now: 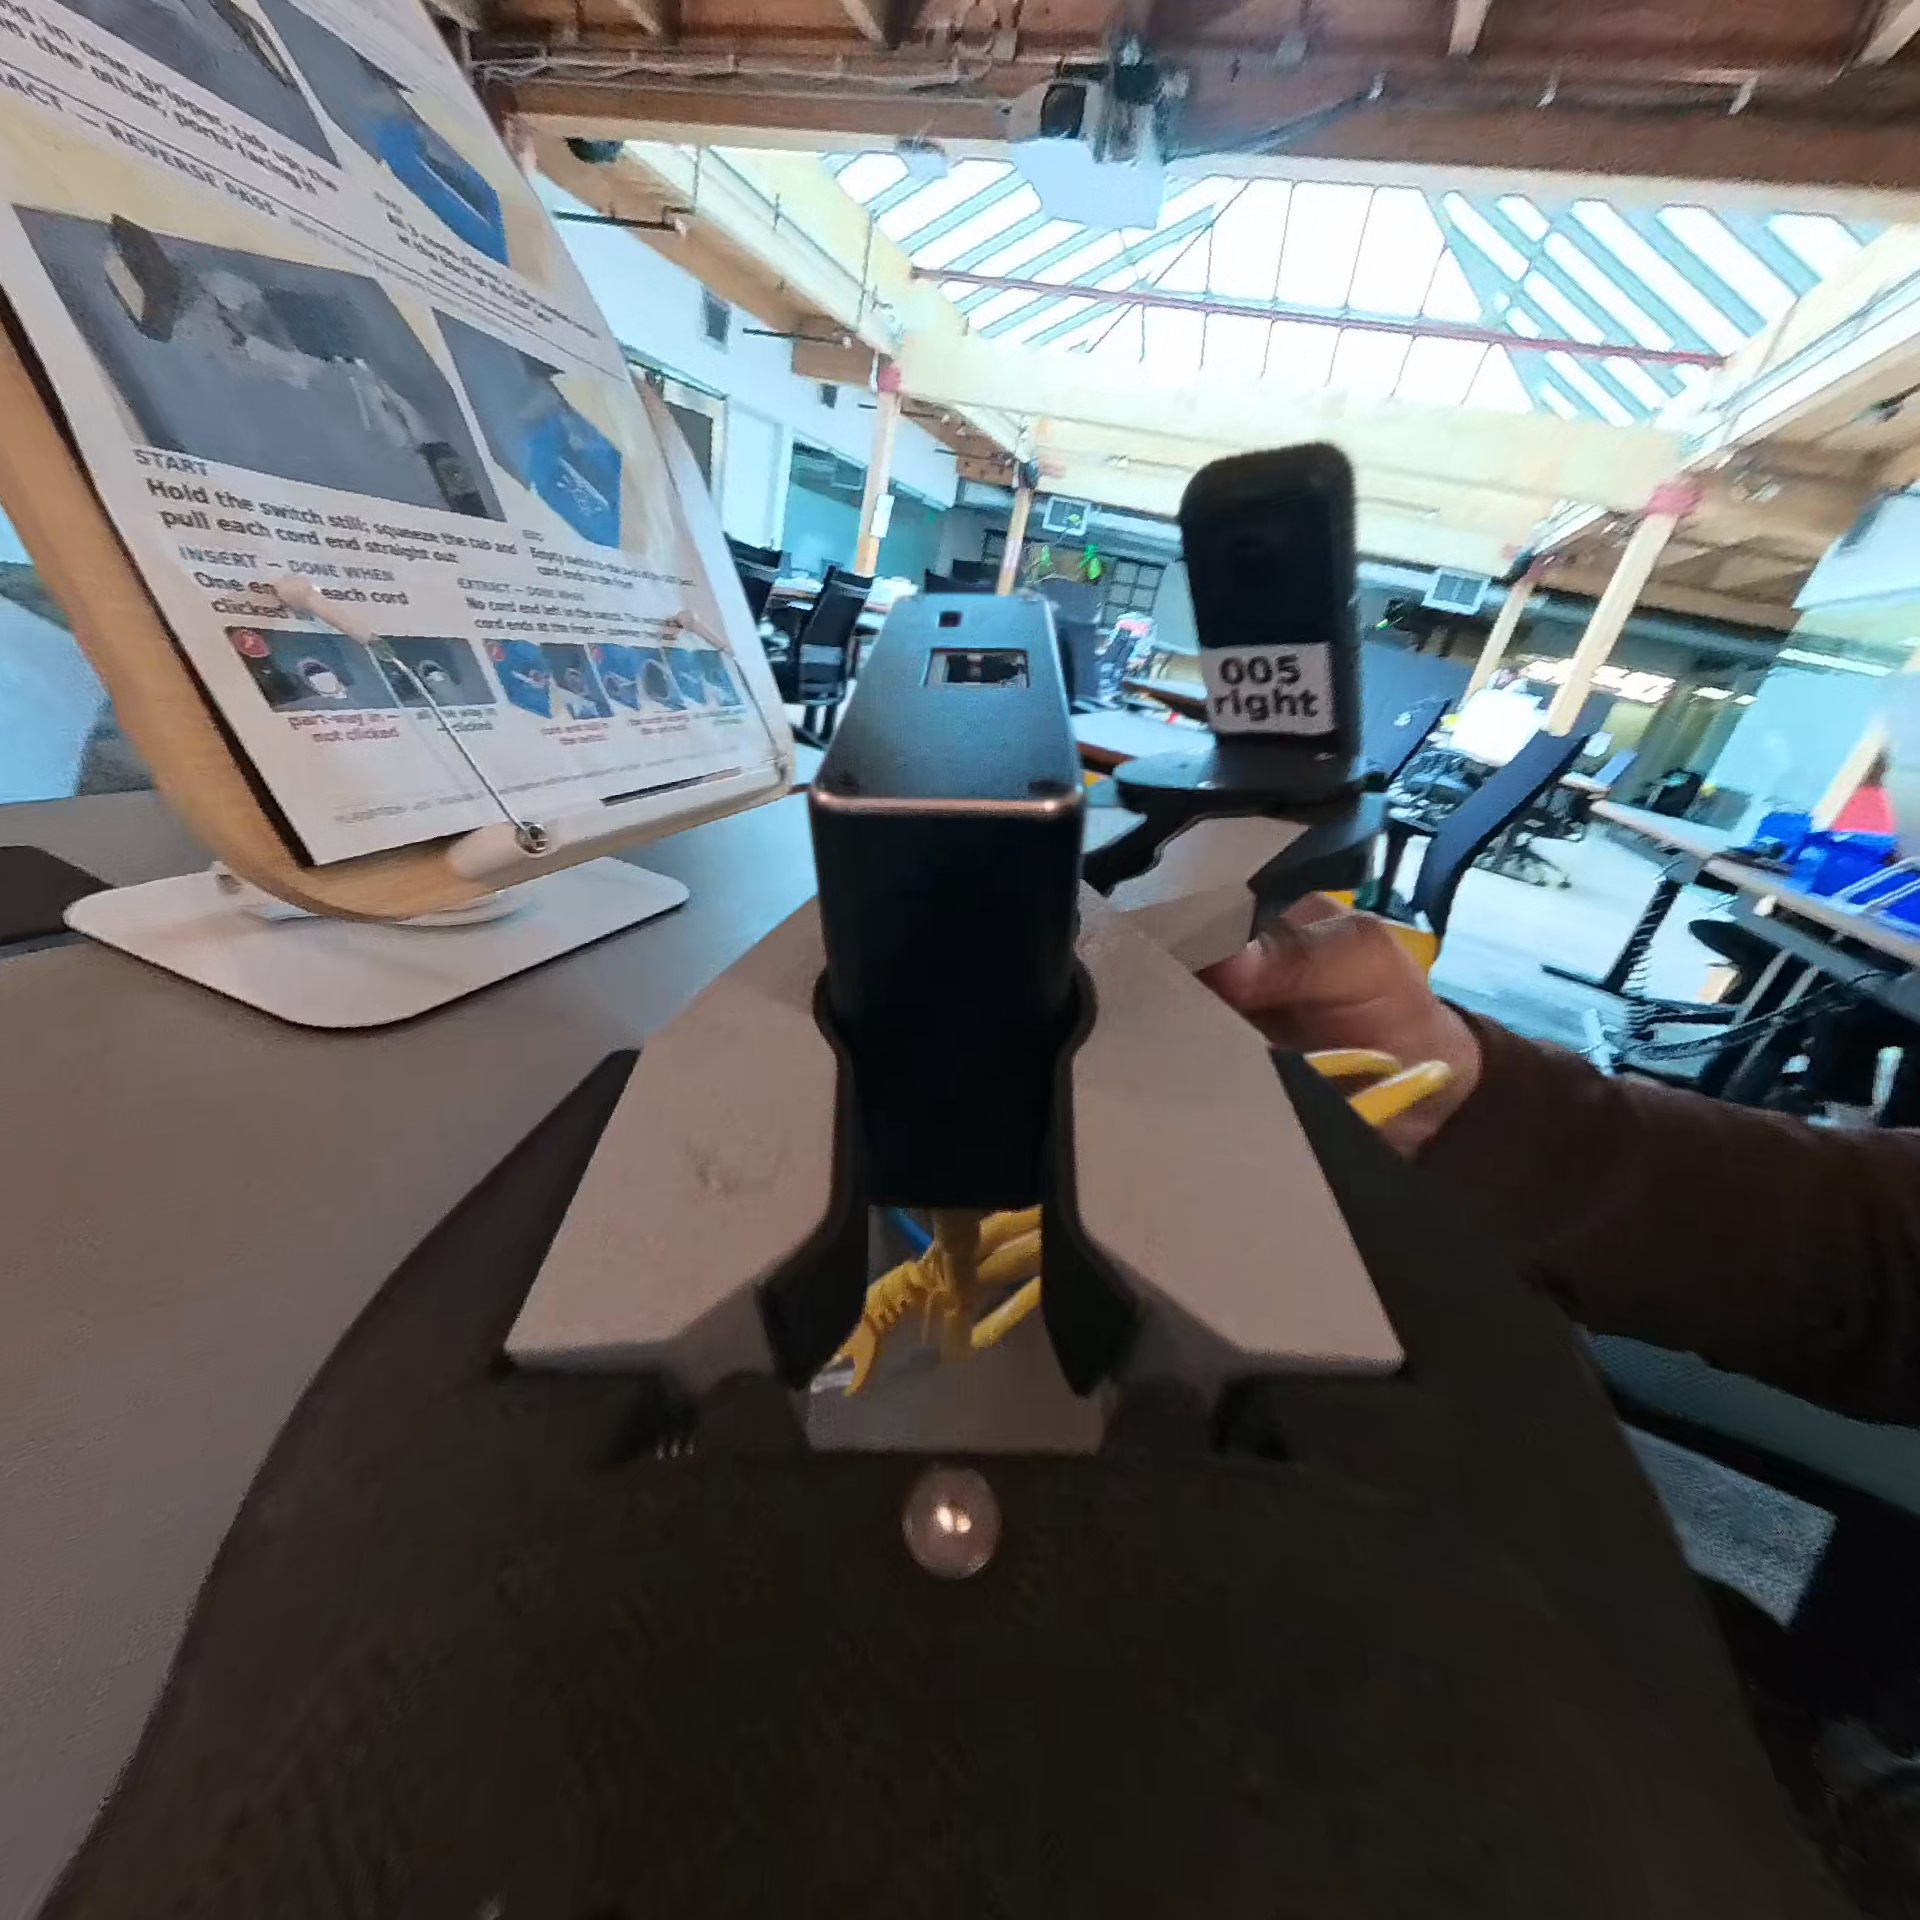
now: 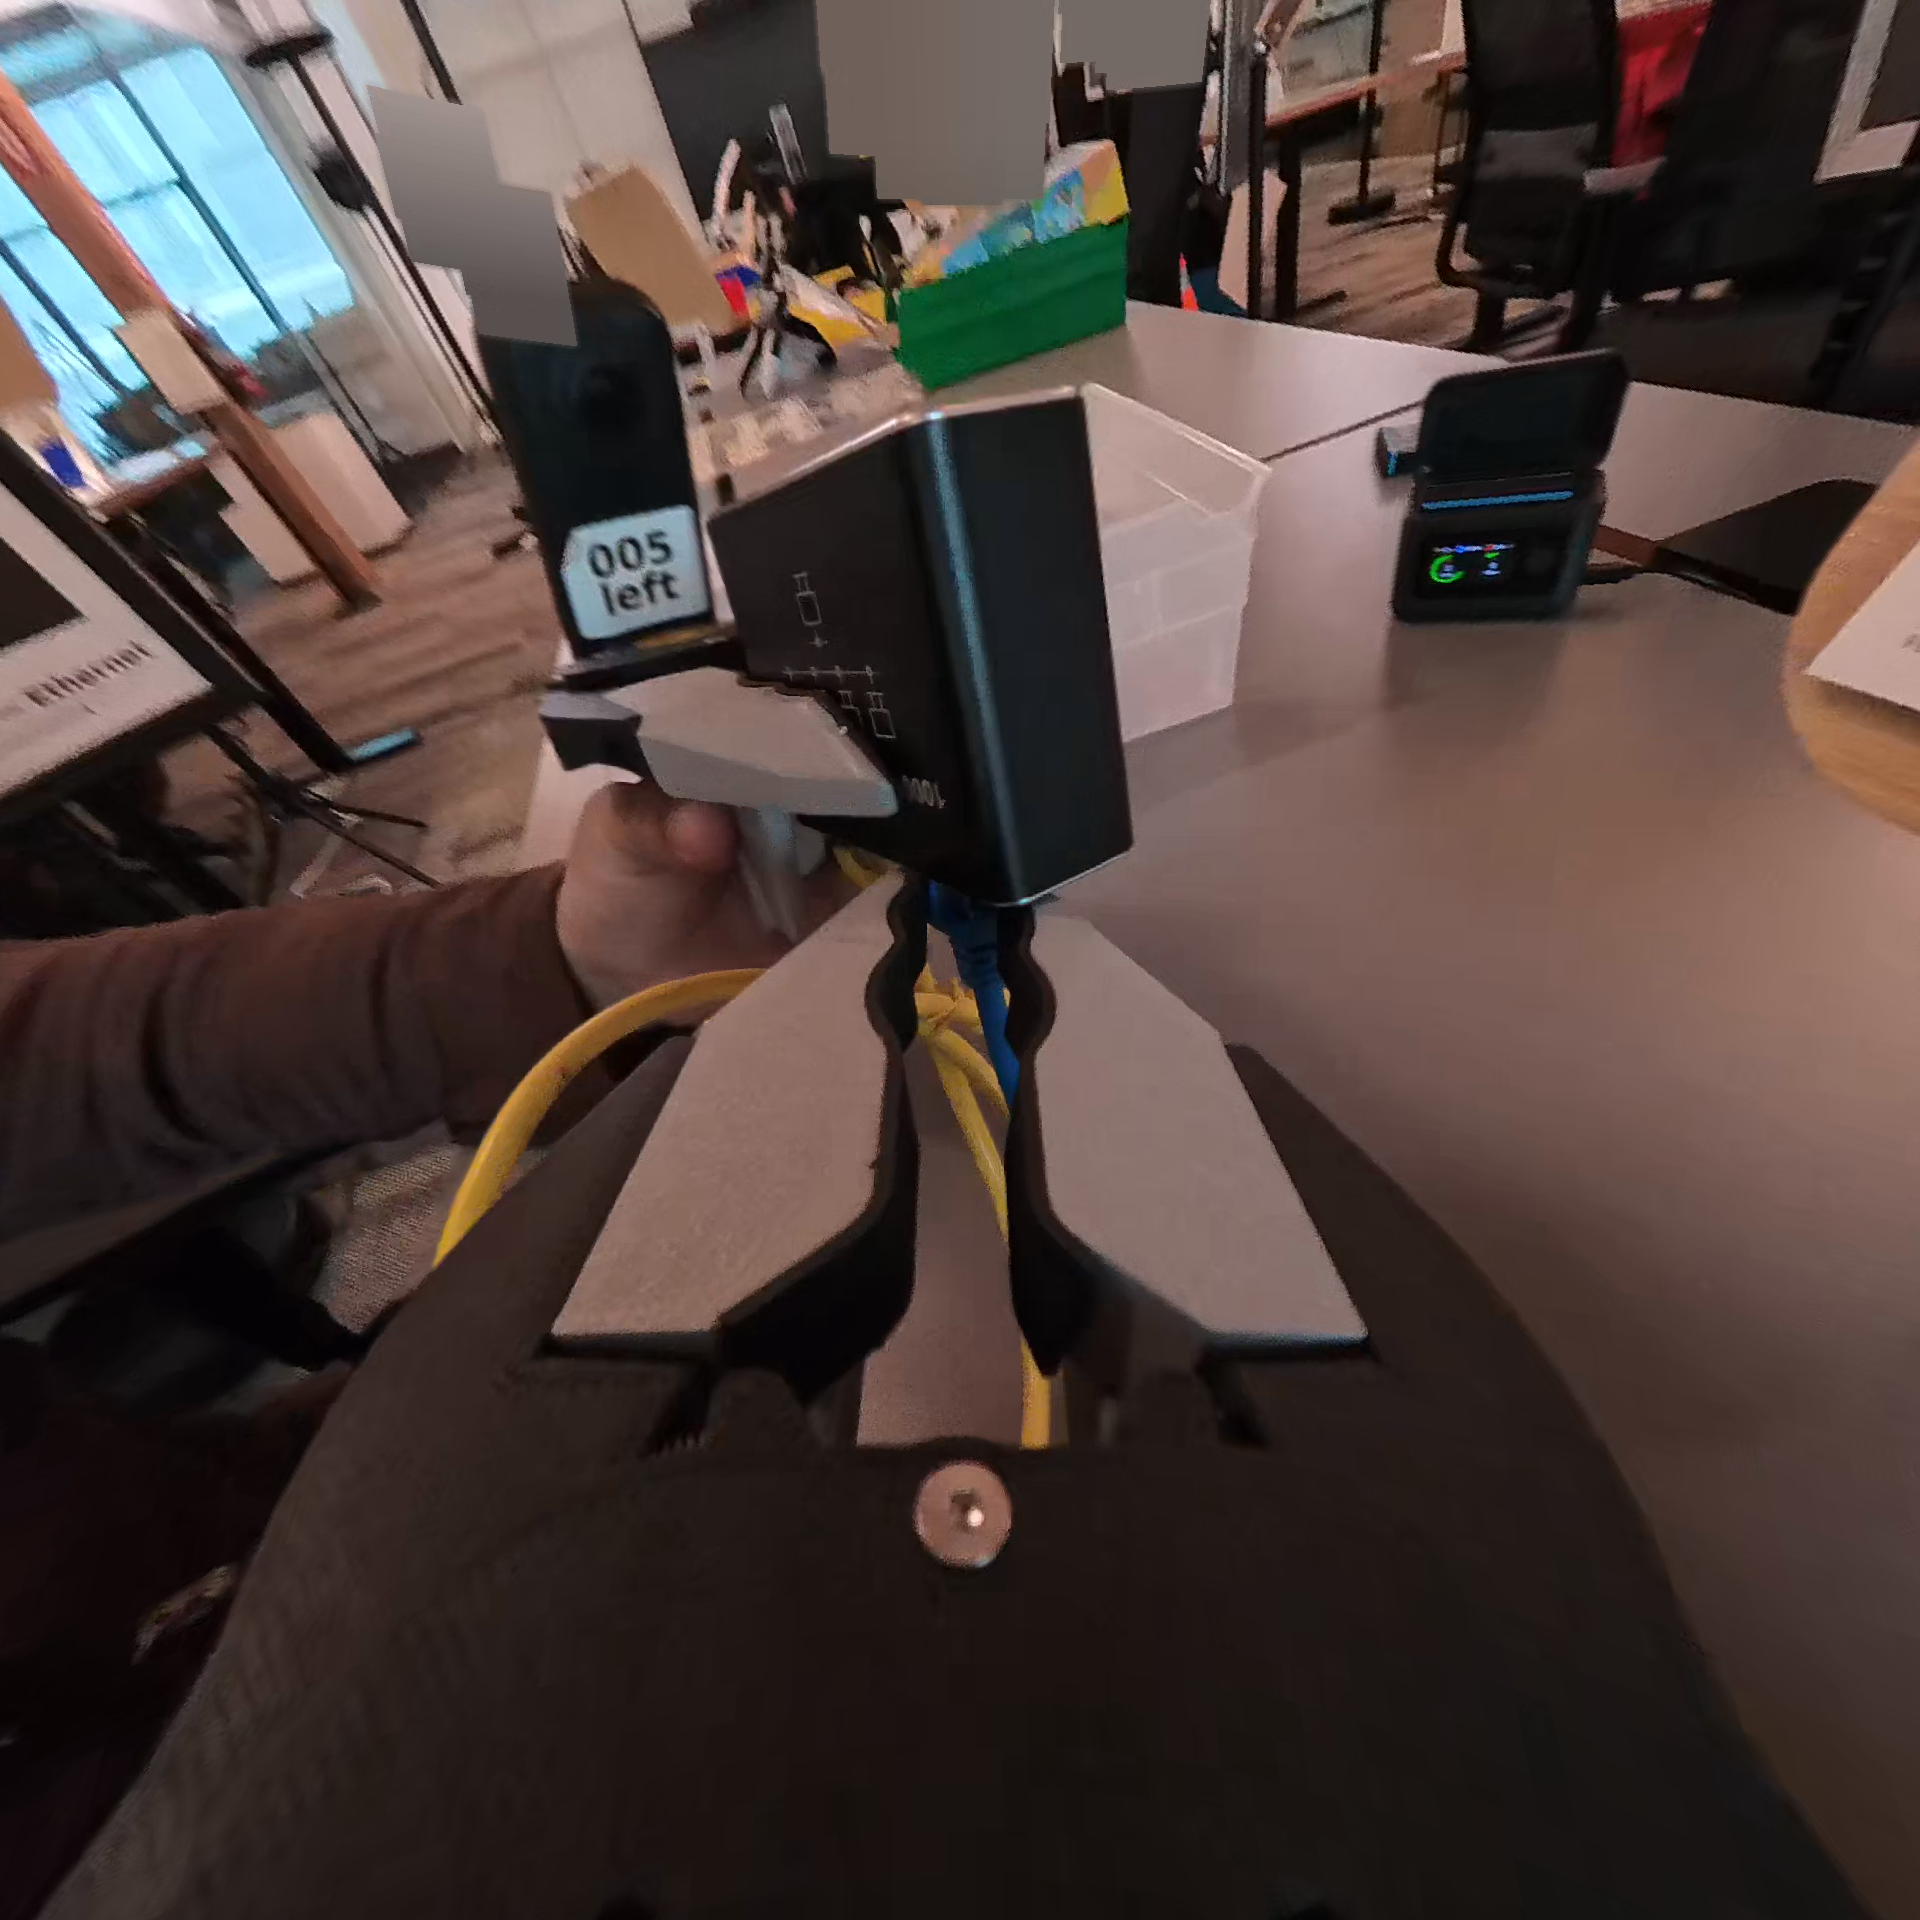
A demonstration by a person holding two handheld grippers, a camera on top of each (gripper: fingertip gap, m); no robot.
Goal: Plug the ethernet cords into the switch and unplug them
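Note:
My left gripper (image 1: 951, 1003) is shut on the black switch (image 1: 945, 883) and holds it upright above the table. Yellow ethernet cords (image 1: 992, 1273) hang from its underside. In the right wrist view the switch (image 2: 935, 644) sits in the left gripper (image 2: 810, 753), held by a hand. My right gripper (image 2: 961, 935) is shut on a blue ethernet cord (image 2: 987, 997) right under the switch, where its plug meets the ports. A yellow cord (image 2: 540, 1101) loops down to the left. The right gripper (image 1: 1153, 883) also shows beside the switch in the left wrist view.
An instruction sheet on a wooden stand (image 1: 364, 520) stands at the left on the grey table (image 2: 1455, 935). A clear plastic bin (image 2: 1174, 561), a small black device with a lit screen (image 2: 1496, 530) and a green bin (image 2: 1008, 301) sit farther back.

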